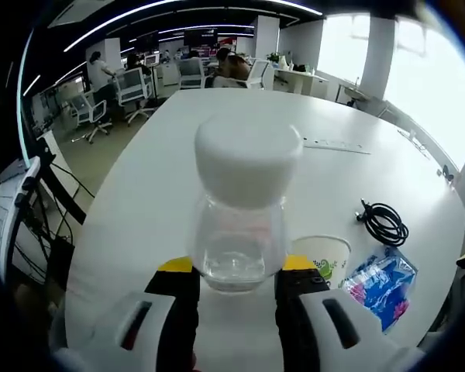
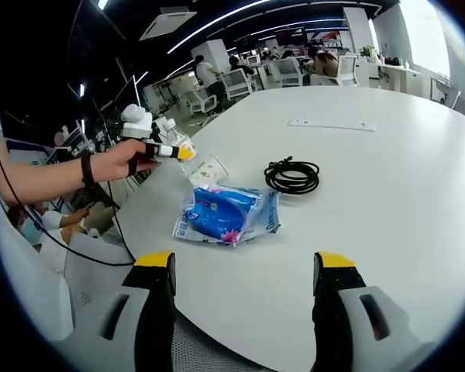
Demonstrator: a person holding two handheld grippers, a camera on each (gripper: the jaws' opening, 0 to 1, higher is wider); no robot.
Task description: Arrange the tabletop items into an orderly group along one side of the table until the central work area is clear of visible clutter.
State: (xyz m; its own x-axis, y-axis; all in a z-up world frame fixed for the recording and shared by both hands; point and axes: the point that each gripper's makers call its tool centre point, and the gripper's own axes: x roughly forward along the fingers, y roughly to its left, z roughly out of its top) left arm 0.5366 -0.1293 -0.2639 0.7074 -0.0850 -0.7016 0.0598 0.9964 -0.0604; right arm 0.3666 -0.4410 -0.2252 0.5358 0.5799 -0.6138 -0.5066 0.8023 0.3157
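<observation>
Jaws of the left gripper (image 1: 236,283) are clamping a clear plastic jar (image 1: 240,209) with a white lid, holding it upright above the white table (image 1: 139,201). Just beside the jar a paper cup (image 1: 325,256) is standing, with a blue packet (image 1: 380,283) lying next to it and a coiled black cable (image 1: 384,223) resting a little farther along. A flat white strip (image 1: 337,145) is lying well apart, toward the far edge. Jaws of the right gripper (image 2: 244,267) are standing wide apart with nothing between them, hovering near the table's edge, short of the packet.
</observation>
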